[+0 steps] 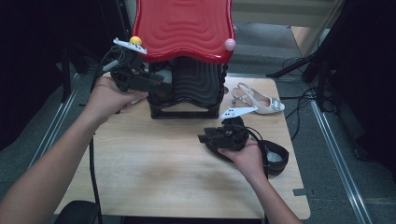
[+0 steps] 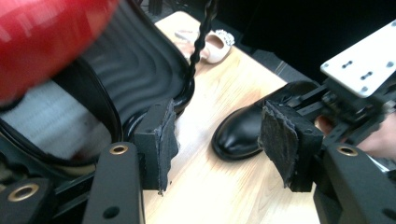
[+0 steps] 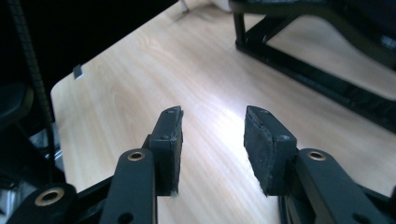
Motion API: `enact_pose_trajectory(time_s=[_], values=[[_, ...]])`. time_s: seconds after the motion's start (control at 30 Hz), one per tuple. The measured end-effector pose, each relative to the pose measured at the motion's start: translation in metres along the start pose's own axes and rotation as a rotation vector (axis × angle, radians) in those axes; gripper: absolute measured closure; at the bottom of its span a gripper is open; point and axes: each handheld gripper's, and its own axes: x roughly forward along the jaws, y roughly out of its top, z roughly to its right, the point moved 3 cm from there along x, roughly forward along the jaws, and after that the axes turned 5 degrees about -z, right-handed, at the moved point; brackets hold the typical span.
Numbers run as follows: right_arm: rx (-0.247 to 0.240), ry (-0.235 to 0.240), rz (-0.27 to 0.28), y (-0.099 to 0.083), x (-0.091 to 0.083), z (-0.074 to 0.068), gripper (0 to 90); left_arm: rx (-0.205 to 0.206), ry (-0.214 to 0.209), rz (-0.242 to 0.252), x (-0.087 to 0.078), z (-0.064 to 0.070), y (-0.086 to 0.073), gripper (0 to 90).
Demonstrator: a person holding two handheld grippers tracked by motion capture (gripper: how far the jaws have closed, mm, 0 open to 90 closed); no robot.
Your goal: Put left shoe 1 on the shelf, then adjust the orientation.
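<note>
A shoe rack with a glossy red top shelf and a ribbed black lower shelf stands at the back of the wooden table. My left gripper is at the rack's left side, level with the black shelf; its jaws are open with nothing between them. My right gripper hovers over the table's middle right, open and holding nothing. A shiny black shoe lies right beside and partly under it. A cream heeled sandal lies at the back right.
The rack's black base frame rises just beyond the right gripper's jaws. Bare tabletop stretches along the front and left. Cables and stand legs lie on the floor off the table's right side. A yellow ball and a pink one cap the rack's corners.
</note>
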Motion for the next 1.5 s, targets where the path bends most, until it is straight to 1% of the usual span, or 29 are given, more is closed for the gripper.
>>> enact_pose_trajectory(time_s=[0.07, 0.17, 0.27, 0.33, 0.37, 0.4, 0.47, 0.5, 0.57, 0.6, 0.67, 0.77, 0.83, 0.87, 0.93, 0.97, 1.07, 1.13, 1.2, 1.33, 1.47, 1.5], values=[[0.0, -0.007, -0.008, -0.007, -0.002, 0.001, 59.4, 0.002, 0.006, -0.008, 0.006, 0.001, -0.007, 44.3], [0.013, -0.008, -0.01, -0.016, -0.006, 0.005, 59.5, -0.011, -0.017, -0.018, 0.018, 0.002, -0.021, 44.1], [0.029, -0.009, -0.004, -0.022, -0.01, 0.009, 58.9, -0.019, -0.023, -0.035, 0.028, 0.002, -0.031, 43.6], [0.026, -0.013, -0.005, -0.025, -0.012, 0.01, 57.5, -0.017, -0.015, -0.04, 0.034, 0.003, -0.039, 43.2], [0.03, -0.007, -0.004, -0.027, -0.013, 0.01, 56.4, -0.016, 0.003, -0.043, 0.037, 0.004, -0.042, 42.8], [0.032, 0.004, -0.005, -0.028, -0.013, 0.011, 55.9, -0.017, 0.013, -0.048, 0.04, 0.005, -0.045, 42.6], [0.035, 0.012, -0.01, -0.032, -0.014, 0.011, 55.9, -0.027, -0.005, -0.047, 0.045, 0.007, -0.052, 42.7], [0.034, 0.011, -0.018, -0.033, -0.014, 0.011, 55.9, -0.026, -0.005, -0.045, 0.047, 0.008, -0.055, 43.0], [0.031, -0.002, -0.027, -0.038, -0.015, 0.011, 56.0, -0.025, -0.014, -0.049, 0.051, 0.01, -0.062, 43.4], [0.031, -0.002, -0.028, -0.04, -0.016, 0.012, 56.0, -0.027, -0.015, -0.047, 0.053, 0.011, -0.065, 43.7], [0.035, -0.001, -0.027, -0.044, -0.017, 0.013, 56.0, -0.025, -0.003, -0.064, 0.058, 0.013, -0.072, 43.7], [0.044, -0.014, -0.034, -0.05, -0.02, 0.015, 56.2, -0.029, -0.022, -0.084, 0.067, 0.016, -0.085, 44.0], [0.045, -0.016, -0.033, -0.052, -0.022, 0.016, 56.4, -0.032, -0.028, -0.083, 0.071, 0.018, -0.092, 44.3], [0.045, -0.017, -0.032, -0.054, -0.023, 0.015, 56.6, -0.042, -0.045, -0.083, 0.073, 0.019, -0.096, 44.3], [0.038, -0.02, -0.037, -0.056, -0.025, 0.015, 56.6, -0.059, -0.058, -0.079, 0.078, 0.02, -0.102, 44.3], [0.039, -0.023, -0.038, -0.057, -0.026, 0.015, 56.6, -0.057, -0.066, -0.083, 0.079, 0.02, -0.105, 44.3], [0.042, -0.027, -0.04, -0.06, -0.03, 0.016, 56.8, -0.064, -0.062, -0.085, 0.084, 0.022, -0.112, 44.1], [0.045, -0.03, -0.041, -0.062, -0.031, 0.016, 57.1, -0.065, -0.07, -0.083, 0.085, 0.023, -0.114, 44.1], [0.046, -0.042, -0.044, -0.065, -0.035, 0.018, 57.7, -0.056, -0.071, -0.079, 0.088, 0.025, -0.12, 44.4], [0.049, -0.06, -0.057, -0.069, -0.039, 0.022, 57.9, -0.041, -0.055, -0.094, 0.092, 0.026, -0.126, 45.1], [0.062, -0.077, -0.062, -0.074, -0.047, 0.026, 58.3, -0.059, -0.07, -0.089, 0.095, 0.025, -0.128, 45.8], [0.064, -0.082, -0.06, -0.076, -0.049, 0.028, 58.4, -0.057, -0.073, -0.084, 0.096, 0.025, -0.127, 46.0]])
